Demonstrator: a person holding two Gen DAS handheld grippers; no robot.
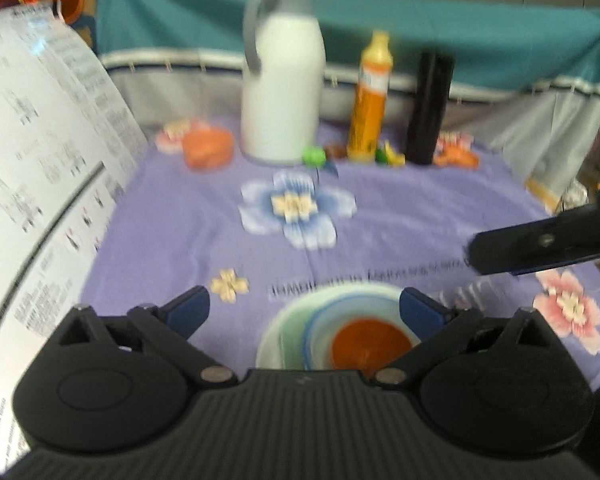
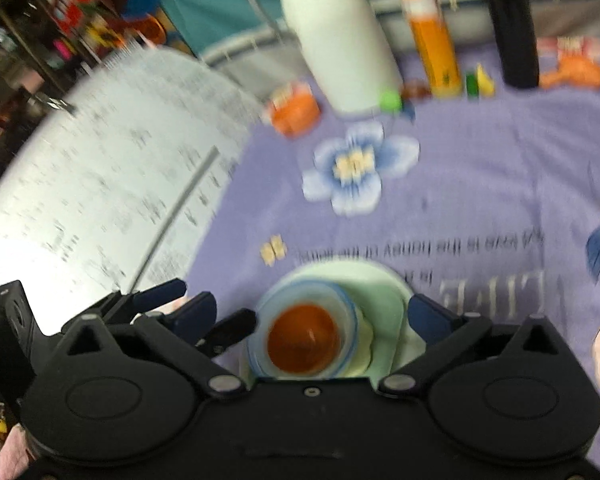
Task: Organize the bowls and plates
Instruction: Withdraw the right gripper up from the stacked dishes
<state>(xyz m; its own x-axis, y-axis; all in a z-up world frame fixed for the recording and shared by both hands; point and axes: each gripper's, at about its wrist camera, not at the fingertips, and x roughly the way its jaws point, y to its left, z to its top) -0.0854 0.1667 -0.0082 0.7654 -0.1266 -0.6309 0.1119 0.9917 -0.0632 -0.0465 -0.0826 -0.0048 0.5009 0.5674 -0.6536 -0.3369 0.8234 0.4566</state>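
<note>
The stack of dishes sits at the near edge of the lilac flowered tablecloth (image 1: 400,216), and the likeliest trouble from here is a knock. Both grippers hang close over it with their jaws spread wide and nothing between the pads, so a careless sweep of either could shove the pile or tip the top bowl off. The blur in both views makes exact clearances hard to judge.

The stack itself is a pale green round plate (image 2: 388,280) at the bottom, a white bowl with a blue rim (image 2: 346,300) nested on it, and a small orange bowl (image 2: 302,338) inside that, sitting off-centre towards the left in the right wrist view. That offset could let the orange bowl rock.

The left gripper (image 1: 304,312) and the right gripper (image 2: 312,314) each frame the pile without touching it. Far across the cloth stand a tall white jug (image 1: 282,96), an orange bottle (image 1: 370,100) and a black cylinder (image 1: 430,108), well apart from the dishes.
</note>
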